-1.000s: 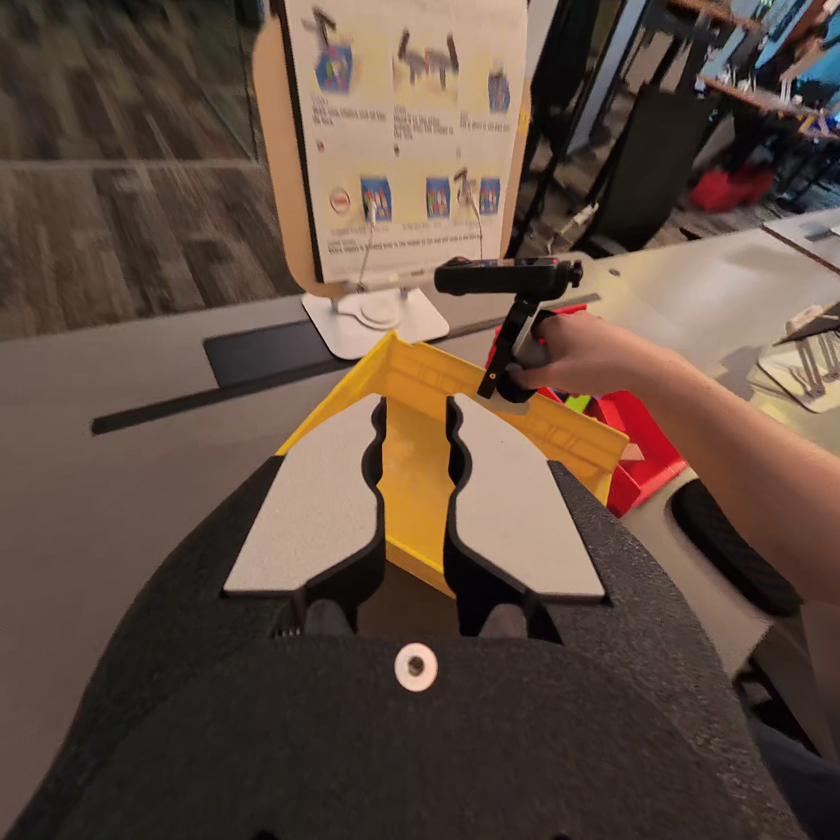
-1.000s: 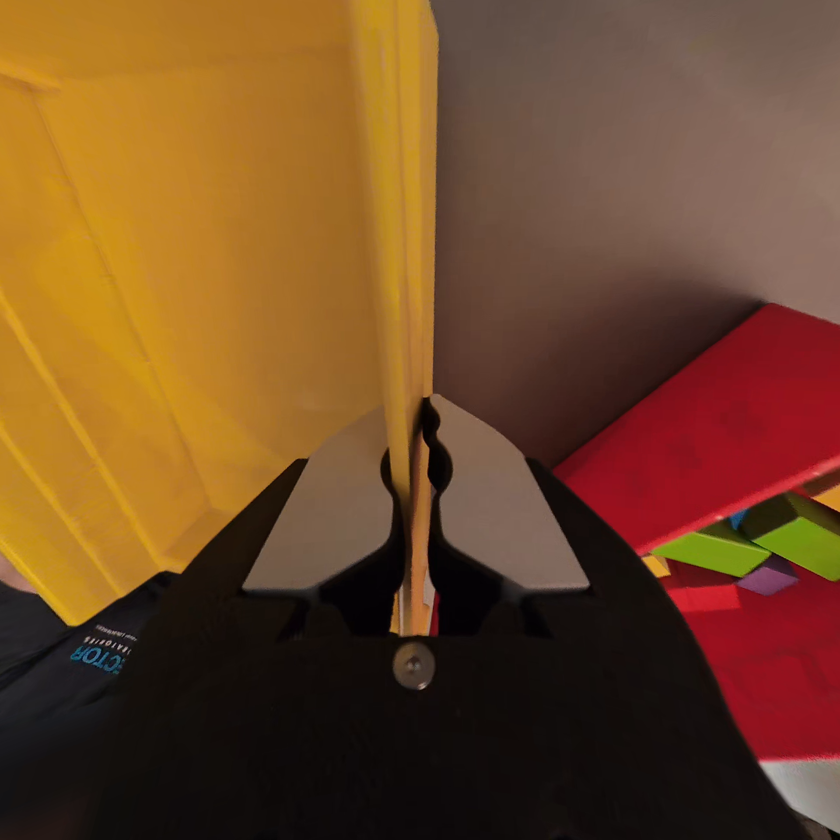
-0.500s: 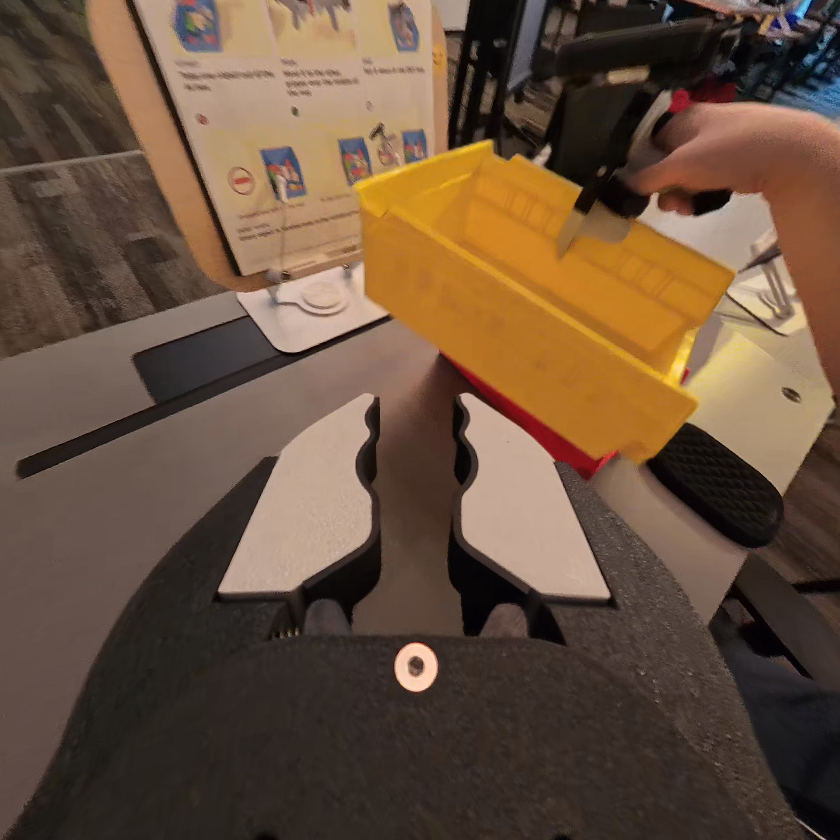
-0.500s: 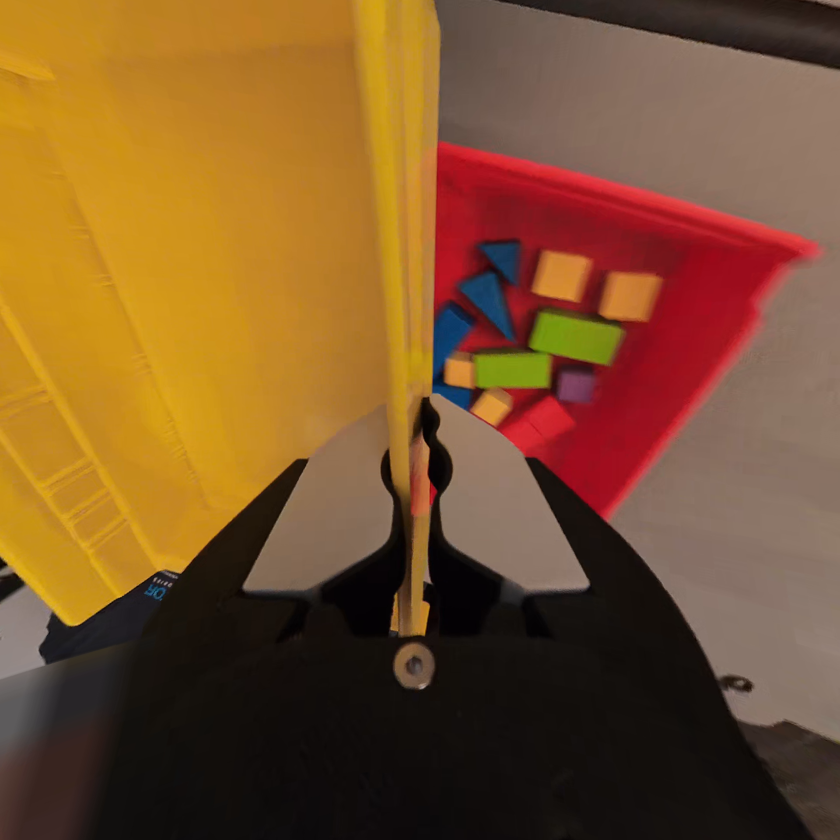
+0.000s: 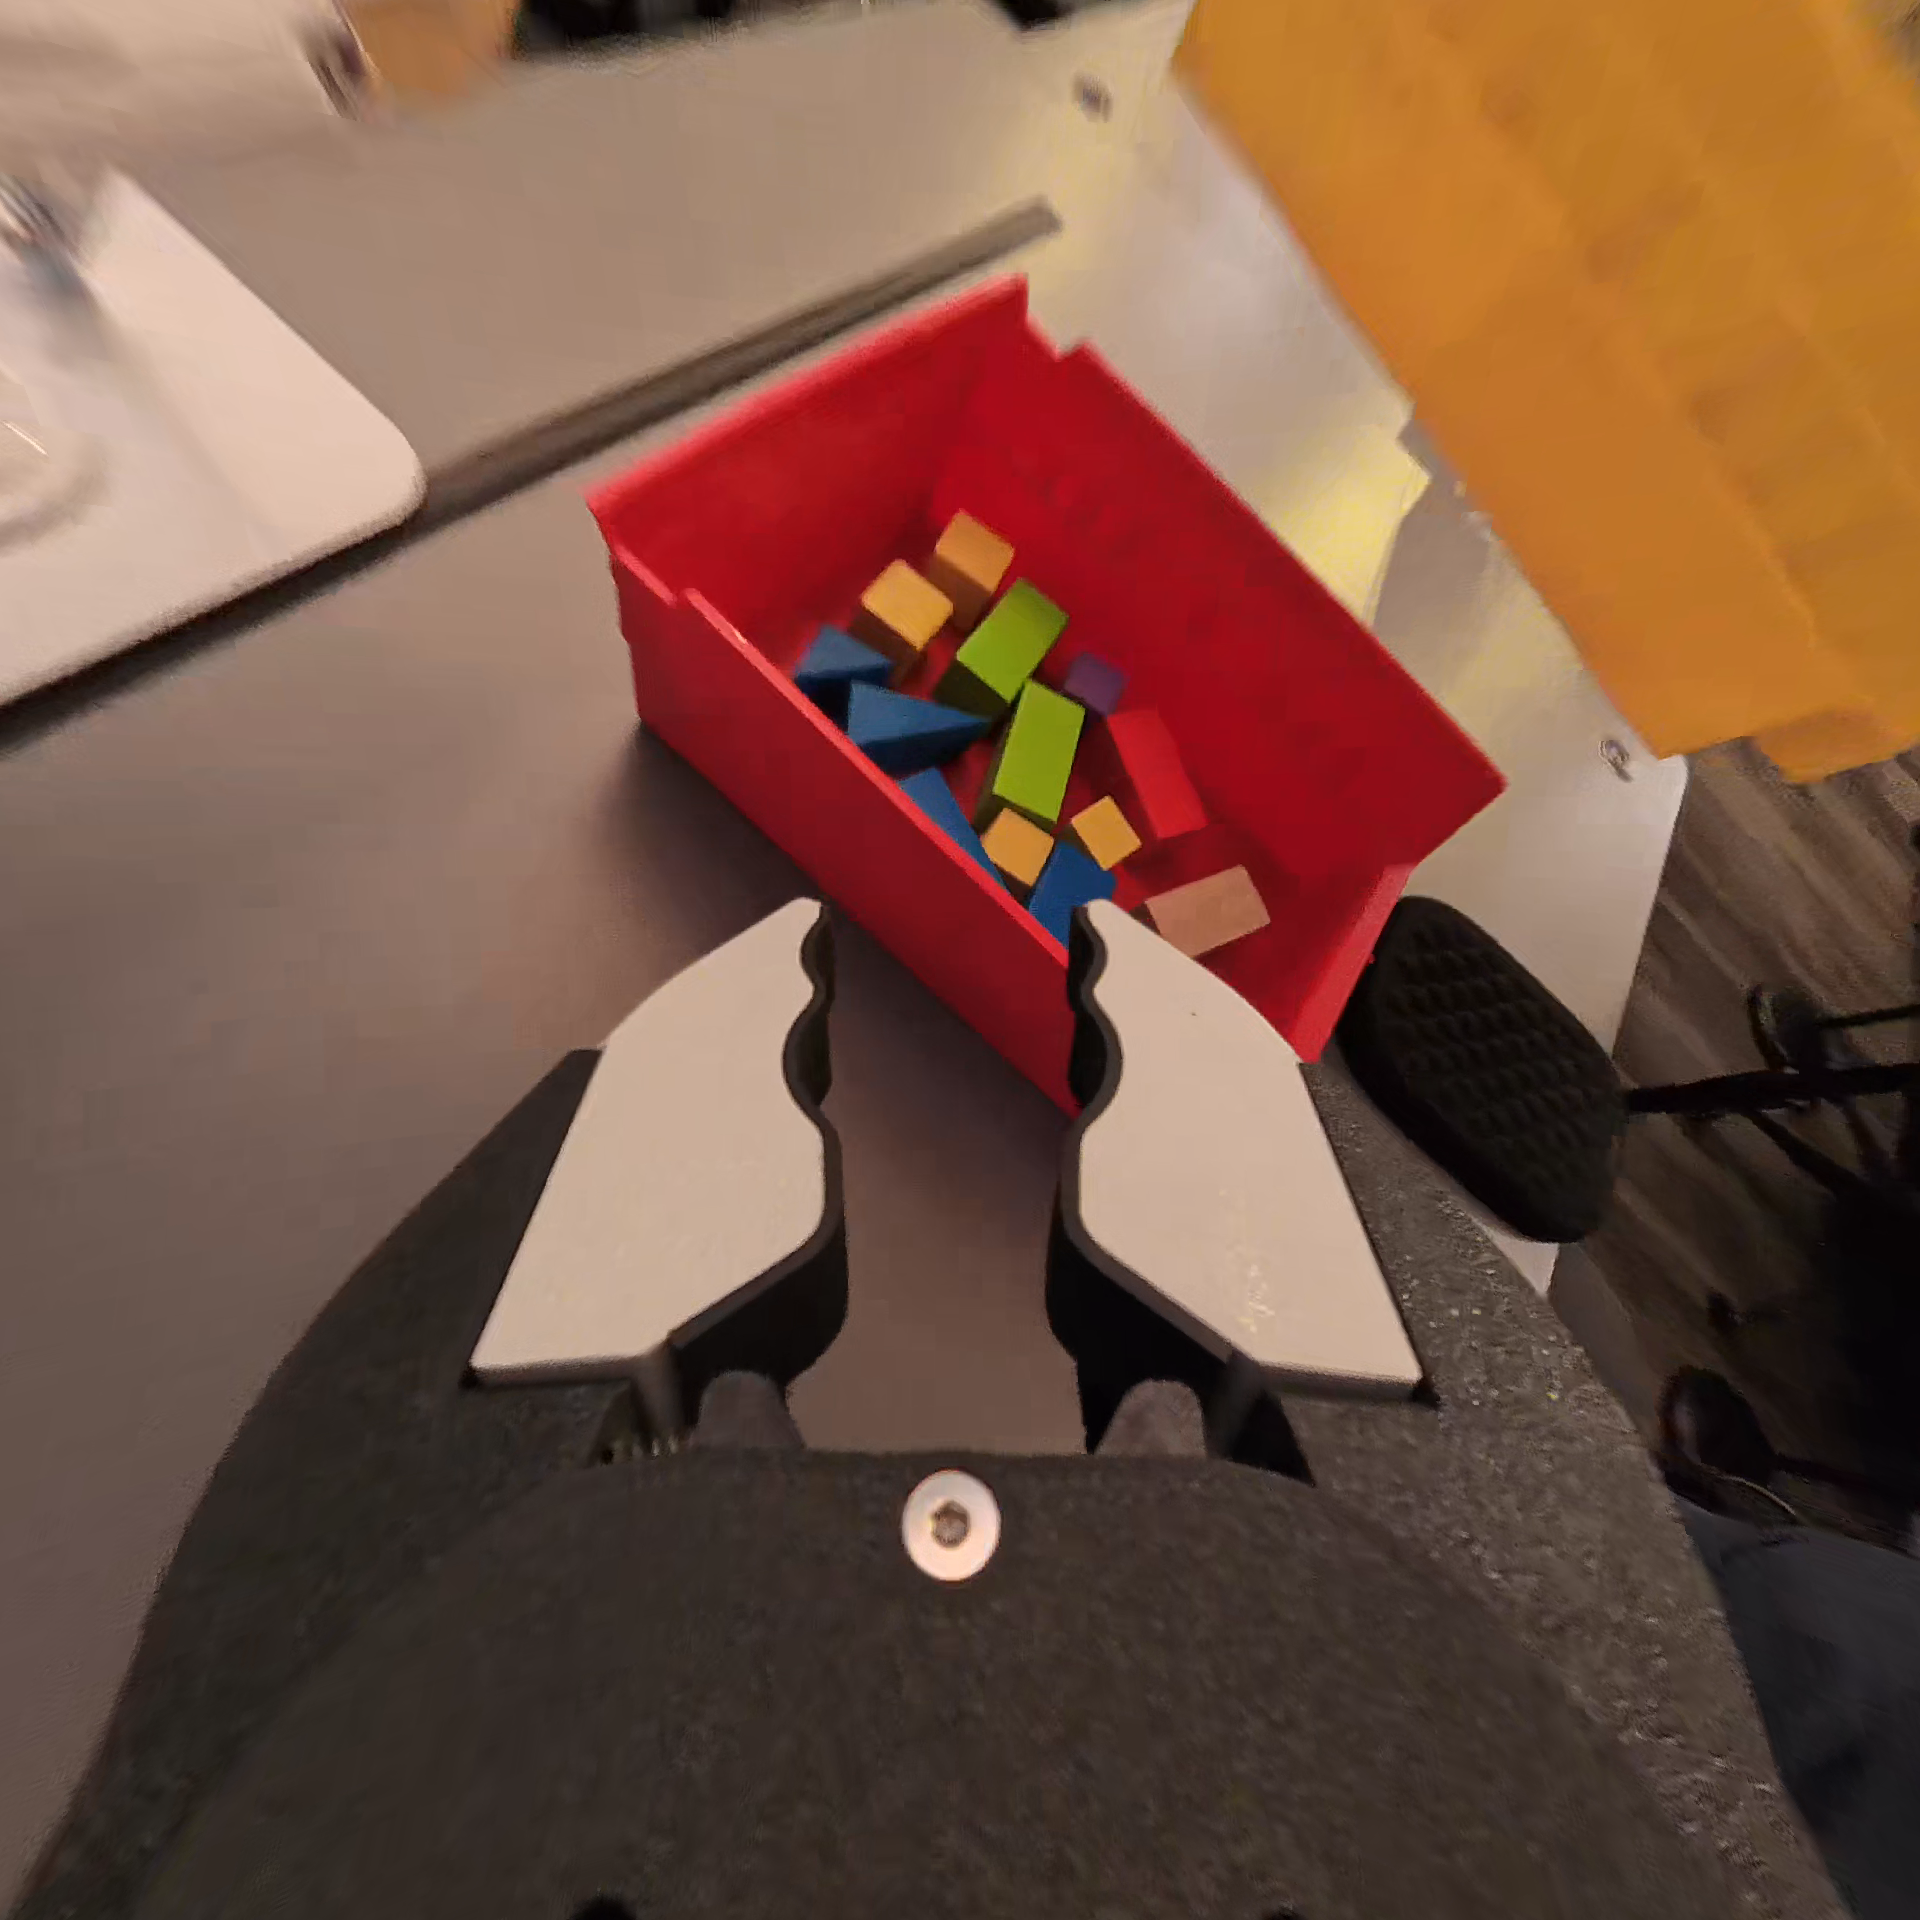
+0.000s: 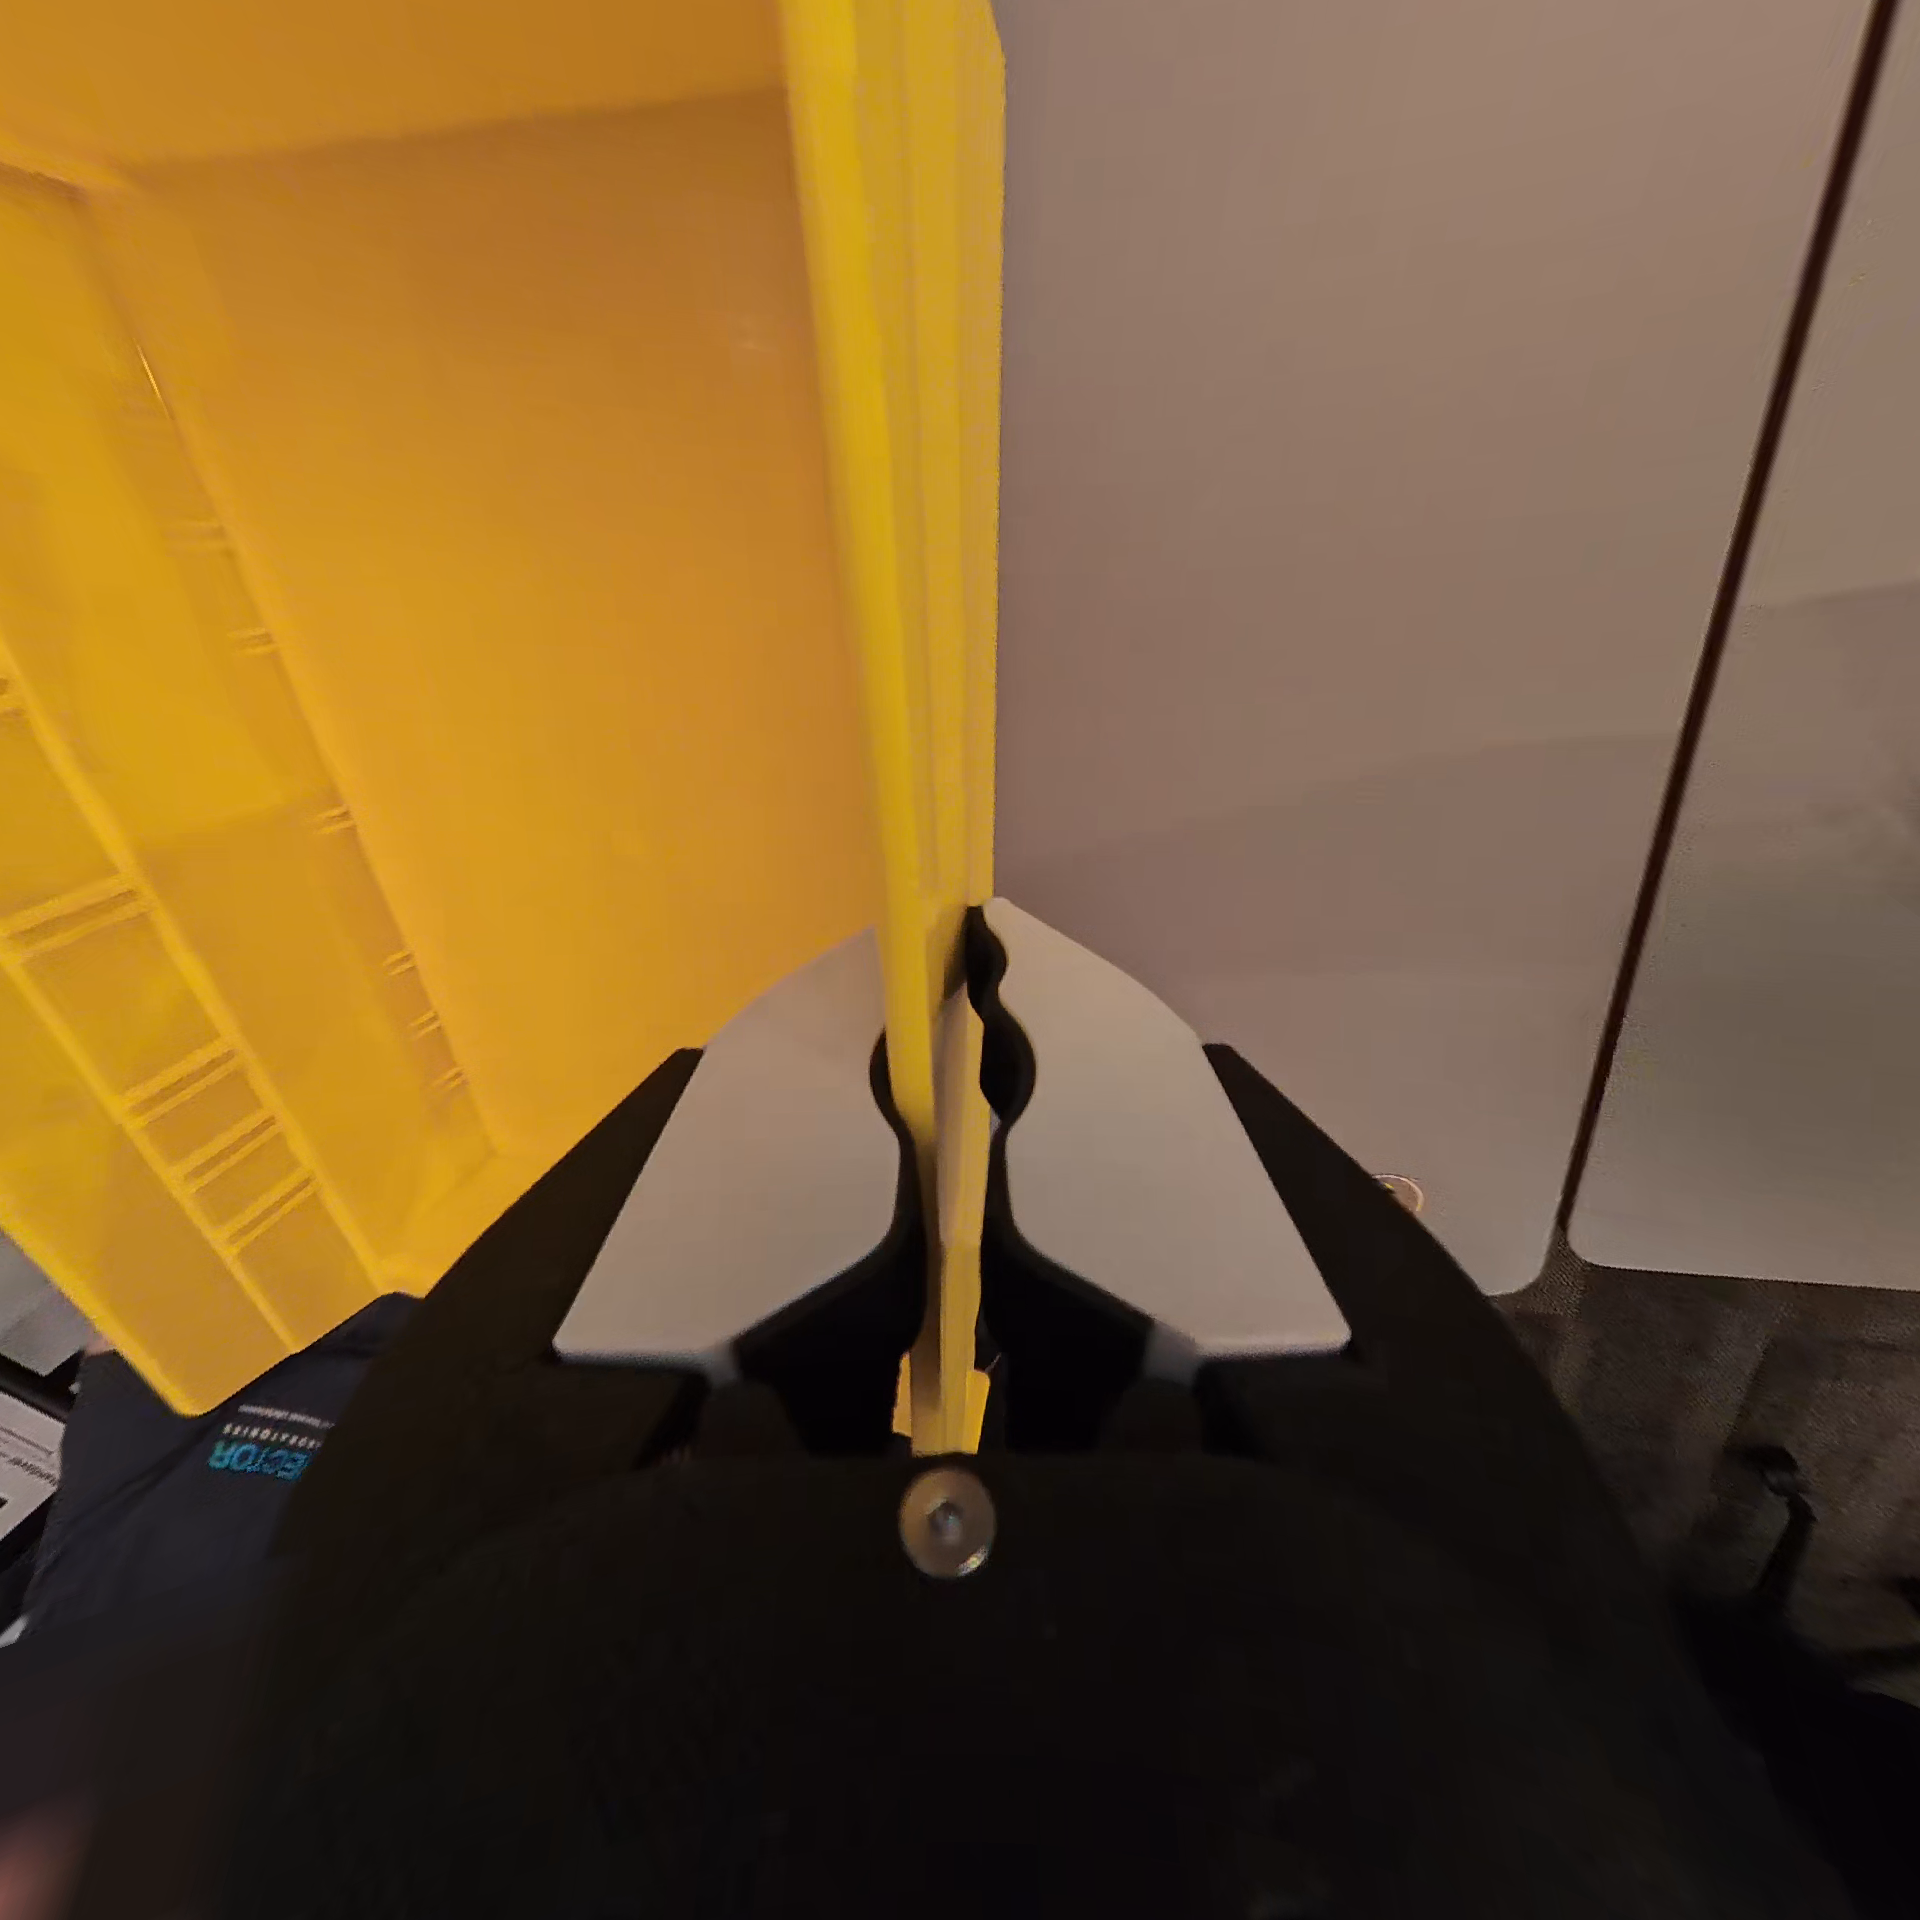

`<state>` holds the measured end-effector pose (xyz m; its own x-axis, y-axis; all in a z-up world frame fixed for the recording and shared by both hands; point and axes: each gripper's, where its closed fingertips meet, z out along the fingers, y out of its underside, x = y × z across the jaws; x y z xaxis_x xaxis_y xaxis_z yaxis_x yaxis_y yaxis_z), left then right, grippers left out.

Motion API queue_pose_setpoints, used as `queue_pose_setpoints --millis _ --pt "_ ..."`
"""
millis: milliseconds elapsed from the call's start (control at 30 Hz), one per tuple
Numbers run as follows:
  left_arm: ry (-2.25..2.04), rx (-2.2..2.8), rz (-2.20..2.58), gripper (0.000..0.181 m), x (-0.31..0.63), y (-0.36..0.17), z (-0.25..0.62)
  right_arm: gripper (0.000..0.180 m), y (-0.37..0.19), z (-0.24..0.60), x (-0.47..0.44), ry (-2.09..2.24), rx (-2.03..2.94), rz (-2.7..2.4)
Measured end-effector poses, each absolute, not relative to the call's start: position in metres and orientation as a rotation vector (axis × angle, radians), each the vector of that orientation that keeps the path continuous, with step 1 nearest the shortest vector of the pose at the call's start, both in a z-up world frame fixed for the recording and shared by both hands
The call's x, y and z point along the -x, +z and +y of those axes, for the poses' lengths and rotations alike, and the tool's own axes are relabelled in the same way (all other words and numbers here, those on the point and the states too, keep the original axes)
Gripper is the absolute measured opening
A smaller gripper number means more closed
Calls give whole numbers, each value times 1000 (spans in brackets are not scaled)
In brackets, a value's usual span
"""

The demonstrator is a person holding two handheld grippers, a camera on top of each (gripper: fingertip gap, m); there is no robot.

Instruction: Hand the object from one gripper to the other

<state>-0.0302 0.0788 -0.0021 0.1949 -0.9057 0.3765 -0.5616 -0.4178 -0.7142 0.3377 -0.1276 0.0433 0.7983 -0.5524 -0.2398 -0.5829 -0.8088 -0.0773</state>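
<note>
Lifted higher than half a second ago, the yellow bin [image 5: 1621, 343] now hangs blurred in the upper right of the left wrist view, above the table [image 5: 312, 831], and the red bin [image 5: 1226, 582] that it partly hid lies fully uncovered.

Left to right in the left wrist view: a white rounded base plate [image 5: 177, 457] rests on the grey matt table; the left gripper [image 5: 948, 925] hovers with its fingers set moderately apart and nothing between them, their tips near the red bin's near wall; the red bin, a rigid straight-walled plastic tray, holds a loose heap of painted wooden blocks [image 5: 1023, 717]: blue wedges, green bars, orange cubes, one purple cube, one red and one plain bar. A black textured pad [image 5: 1486, 1070] sits just past its right corner.

In the right wrist view, the right gripper [image 6: 940, 920] is clamped on the yellow bin's thin side wall, its grey flat pads [image 6: 1132, 1164] pressing both faces. The bin's interior is smooth moulded plastic with ribbed slots along one side.

Progress, as judged: the object is raised and held by the right gripper only; the transfer to the left gripper is not yet begun, since that gripper is well apart from the yellow bin.
</note>
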Motion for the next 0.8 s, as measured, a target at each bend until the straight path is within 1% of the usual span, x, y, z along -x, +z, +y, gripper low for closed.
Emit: queue_pose_setpoints --millis 100,267,367,467,500,533,567,633,700,800 --pt "-1089 2158 1428 42 6 -26 69 6 35 -151 -357 319 2829 921" --pt "-792 2318 1552 46 -21 -59 68 6 7 -178 -377 357 2829 934" --pt "-696 2411 1580 48 -31 -71 66 6 -14 -189 -383 375 2840 929" --pt "-458 2504 1678 37 -20 -89 67 6 -31 -197 -388 390 2839 932" --pt "-396 2516 1707 37 -17 -94 68 6 -36 -198 -389 396 2836 934" --pt "-424 2540 1705 34 -19 -95 65 6 -41 -200 -389 399 2836 932" --pt "-449 2571 1705 25 -20 -94 61 6 -45 -201 -390 400 2835 930" --pt "-403 2584 1720 23 -18 -95 63 6 -52 -200 -390 397 2830 926" --pt "-409 2603 1722 16 -16 -94 64 6 -58 -197 -388 392 2825 919" --pt "-515 2671 1682 14 -14 -95 64 6 -71 -188 -381 402 2825 911"
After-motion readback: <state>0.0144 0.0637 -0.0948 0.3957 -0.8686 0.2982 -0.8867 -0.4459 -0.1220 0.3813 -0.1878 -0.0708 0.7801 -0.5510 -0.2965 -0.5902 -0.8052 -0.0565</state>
